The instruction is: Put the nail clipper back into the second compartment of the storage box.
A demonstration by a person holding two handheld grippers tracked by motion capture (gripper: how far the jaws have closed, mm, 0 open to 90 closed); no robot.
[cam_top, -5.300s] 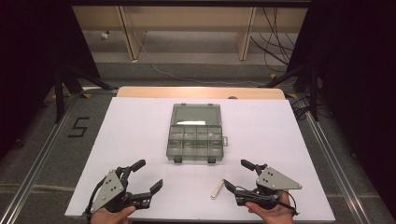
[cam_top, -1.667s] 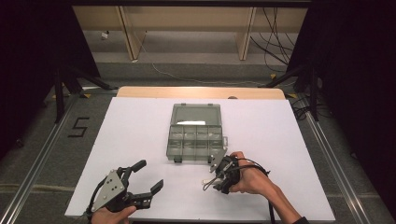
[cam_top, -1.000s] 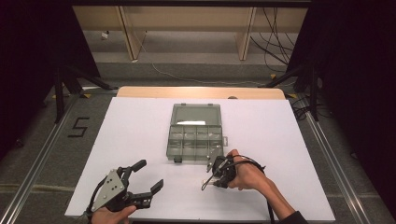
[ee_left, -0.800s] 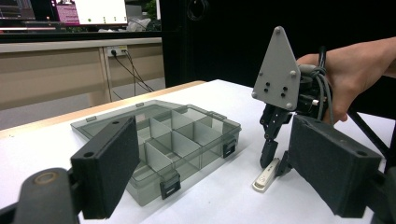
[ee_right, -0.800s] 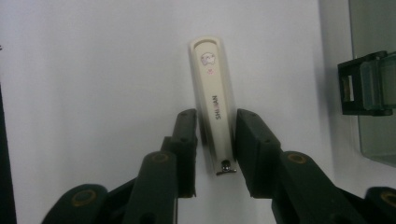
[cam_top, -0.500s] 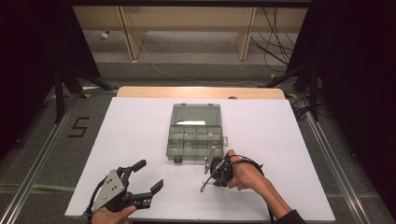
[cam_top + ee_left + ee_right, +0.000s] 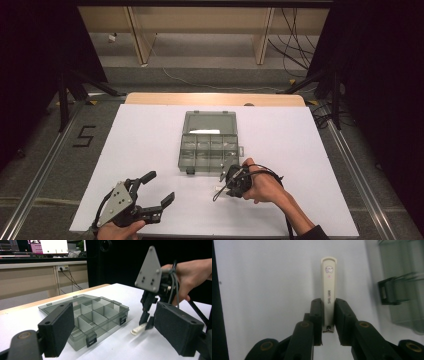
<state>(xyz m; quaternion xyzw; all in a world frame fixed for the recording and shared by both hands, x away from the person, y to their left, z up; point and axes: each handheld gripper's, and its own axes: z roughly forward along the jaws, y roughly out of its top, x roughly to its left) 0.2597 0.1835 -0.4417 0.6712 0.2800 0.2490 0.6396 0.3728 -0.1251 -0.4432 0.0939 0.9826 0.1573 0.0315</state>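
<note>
1. Dark room all around, grey floor with a black "5" marked on it [image 7: 84, 136] off to the left, and a white-covered worktop [image 7: 150, 130] with a wooden strip along its far edge.
2. Left claw [image 7: 154, 192] sits near the front left corner of the worktop, held in the person's left hand [image 7: 117, 230]. Its jaws are wide apart with nothing between them; in the left gripper view the black foam pads [image 7: 58, 331] frame the box.
3. Mid-worktop there's a smoky grey transparent plastic organiser box [image 7: 208, 142] with divider compartments and black latches, lid flipped open toward the far side. Can't tell if anything's in the compartments.
4. Just in front of the box's right front corner is the right claw [image 7: 220, 189], tipped down at the worktop, held in the right hand [image 7: 263, 185].
5. Right gripper view shows it best: the jaws are clamped on one end of a small cream-coloured flat nail clipper with "SHUAN"-ish lettering [image 7: 328, 290]. It lies on the white surface, just beside the box's black latch [image 7: 390, 293] but not touching it.
</note>
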